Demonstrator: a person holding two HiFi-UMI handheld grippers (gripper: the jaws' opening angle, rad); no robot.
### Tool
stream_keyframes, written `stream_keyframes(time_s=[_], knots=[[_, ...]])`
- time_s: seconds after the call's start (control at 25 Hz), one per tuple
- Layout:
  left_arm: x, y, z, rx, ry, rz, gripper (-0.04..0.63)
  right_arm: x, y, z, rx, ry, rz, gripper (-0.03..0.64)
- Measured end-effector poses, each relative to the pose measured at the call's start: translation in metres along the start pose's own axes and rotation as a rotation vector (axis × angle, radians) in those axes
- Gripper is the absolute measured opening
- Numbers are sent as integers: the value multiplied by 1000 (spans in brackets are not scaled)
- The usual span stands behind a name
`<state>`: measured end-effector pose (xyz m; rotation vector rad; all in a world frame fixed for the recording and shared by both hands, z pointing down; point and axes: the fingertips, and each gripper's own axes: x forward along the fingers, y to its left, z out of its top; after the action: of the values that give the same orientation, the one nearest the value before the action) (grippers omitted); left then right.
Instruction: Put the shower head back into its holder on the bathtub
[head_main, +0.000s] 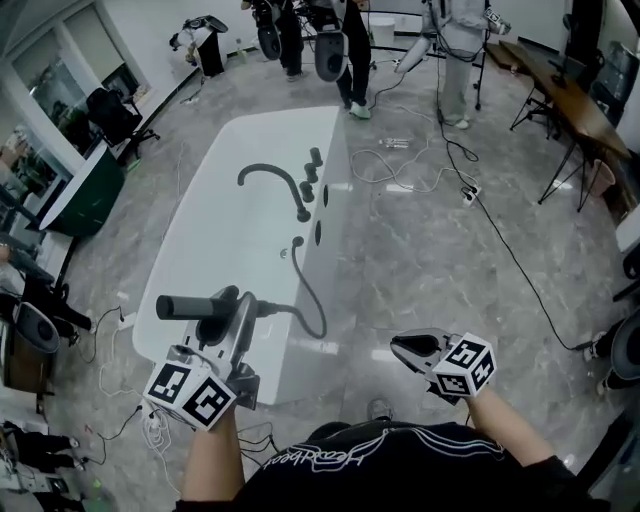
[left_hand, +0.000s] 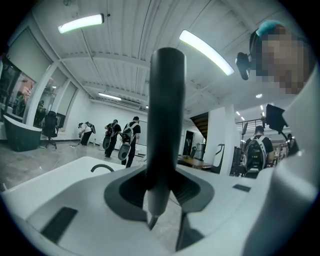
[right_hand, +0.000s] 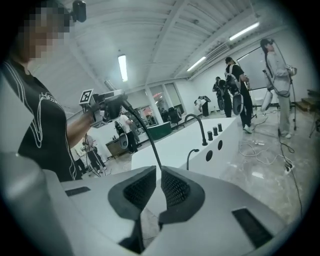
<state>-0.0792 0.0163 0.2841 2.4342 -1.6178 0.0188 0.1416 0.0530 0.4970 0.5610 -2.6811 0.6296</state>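
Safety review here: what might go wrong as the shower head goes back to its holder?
The hose hangs in a loose loop off the tub; it may snag or tug the shower head askew. The left gripper clamps its round handle at one spot, so it might twist in the grip. Cables lie on the floor nearby, a trip risk.

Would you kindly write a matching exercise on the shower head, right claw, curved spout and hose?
1 shower head
2 right claw
3 curved spout
4 hose

A shut, empty
B on the bathtub rim
C gripped by the left claw
D trailing down the bathtub's side

Pairs: 1-C, 2-A, 3-B, 4-D
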Motion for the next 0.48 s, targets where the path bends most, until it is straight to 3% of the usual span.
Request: stream_keyframes(time_s=[0.28, 0.36, 0.48], knots=[[29, 9, 18, -20, -16, -16, 127, 66, -21, 8, -73, 111, 159, 33], [34, 14, 28, -20, -30, -32, 127, 87, -20, 13, -111, 129, 207, 128], [40, 24, 45, -46, -54, -63, 127, 119, -18, 23, -165, 131, 249, 169]])
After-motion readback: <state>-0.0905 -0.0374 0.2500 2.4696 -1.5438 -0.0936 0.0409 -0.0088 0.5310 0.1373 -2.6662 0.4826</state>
